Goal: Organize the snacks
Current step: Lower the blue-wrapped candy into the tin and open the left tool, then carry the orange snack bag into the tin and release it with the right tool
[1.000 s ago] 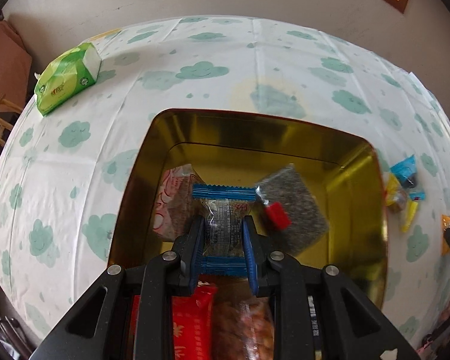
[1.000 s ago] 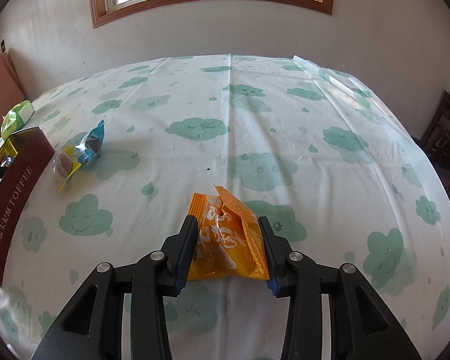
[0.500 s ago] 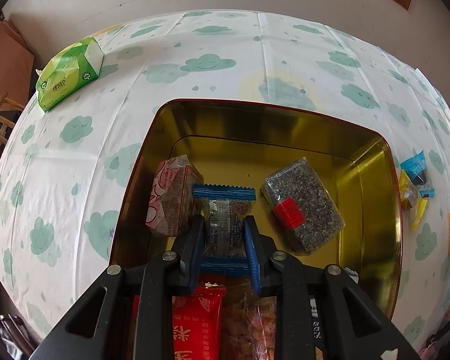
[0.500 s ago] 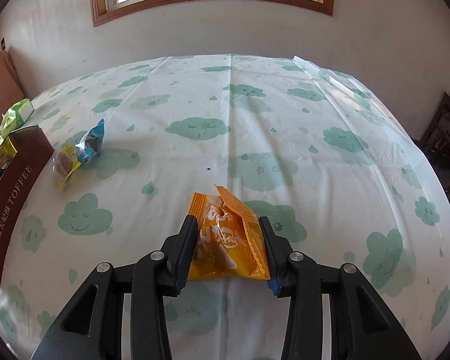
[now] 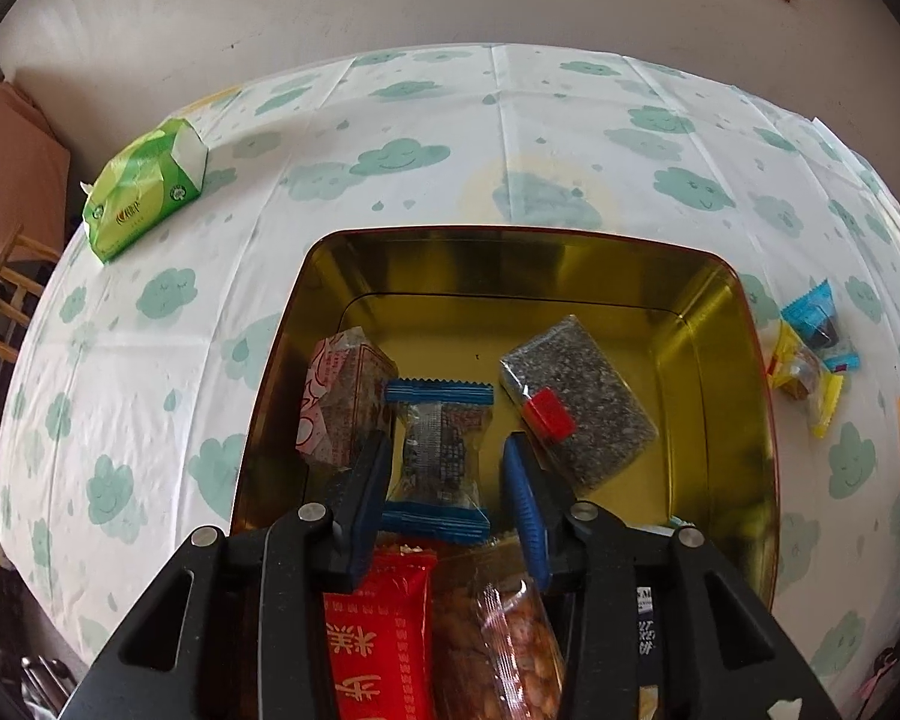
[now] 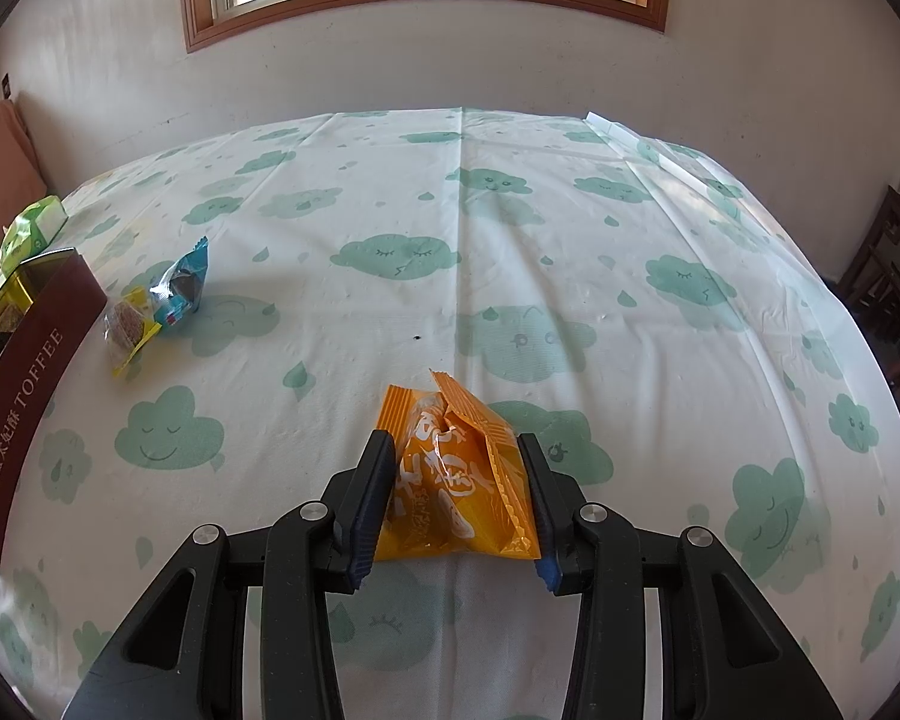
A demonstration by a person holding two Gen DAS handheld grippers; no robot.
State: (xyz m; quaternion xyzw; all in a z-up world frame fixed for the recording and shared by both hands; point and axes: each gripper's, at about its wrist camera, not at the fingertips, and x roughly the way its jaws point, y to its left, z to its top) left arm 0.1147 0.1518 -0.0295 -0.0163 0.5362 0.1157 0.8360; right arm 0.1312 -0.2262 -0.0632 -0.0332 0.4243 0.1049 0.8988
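A gold-lined tin holds several snacks: a pink-and-white packet, a dark seed bar with a red label, a red packet and a peanut packet. A clear snack with blue ends lies on the tin's floor between the jaws of my left gripper. Those jaws are opening and no longer press on it. My right gripper is shut on an orange packet just above the cloud-print tablecloth. The tin's dark red side shows at the far left.
A blue sweet and a yellow sweet lie on the cloth just right of the tin. A green tissue pack sits at the table's far left corner. A wooden chair stands beyond the left edge.
The left jaws have spread apart and let go of the blue-ended snack, which now rests in the tin. The right gripper and its orange packet have not moved.
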